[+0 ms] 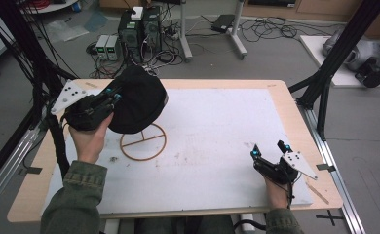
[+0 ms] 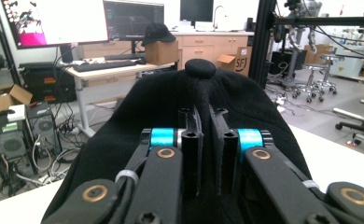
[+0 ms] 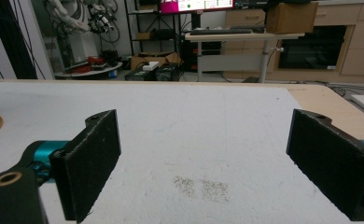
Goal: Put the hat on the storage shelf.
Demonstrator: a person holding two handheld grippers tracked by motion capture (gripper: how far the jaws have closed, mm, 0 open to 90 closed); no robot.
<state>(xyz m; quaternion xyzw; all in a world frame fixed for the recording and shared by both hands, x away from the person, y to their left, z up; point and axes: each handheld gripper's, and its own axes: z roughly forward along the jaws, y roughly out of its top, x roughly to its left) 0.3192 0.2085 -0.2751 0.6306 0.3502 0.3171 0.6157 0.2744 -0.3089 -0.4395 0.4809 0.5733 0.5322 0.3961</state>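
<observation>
Black cap (image 1: 138, 100) hangs above the wooden ring stand (image 1: 143, 142) at the table's (image 1: 217, 146) left side, a fold of its fabric clamped between the left gripper's (image 1: 115, 93) jaws. Right gripper (image 1: 268, 149) rests near the table's right front edge, jaws wide apart with nothing between them.

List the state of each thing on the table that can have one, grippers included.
black cap: lifted above the table, pinched by the left gripper, hanging over the ring stand.
left gripper: shut on a fold of the cap.
right gripper: open, nothing between its jaws, resting low at the table's right.
wooden ring stand: lying flat on the white mat, bare.
</observation>
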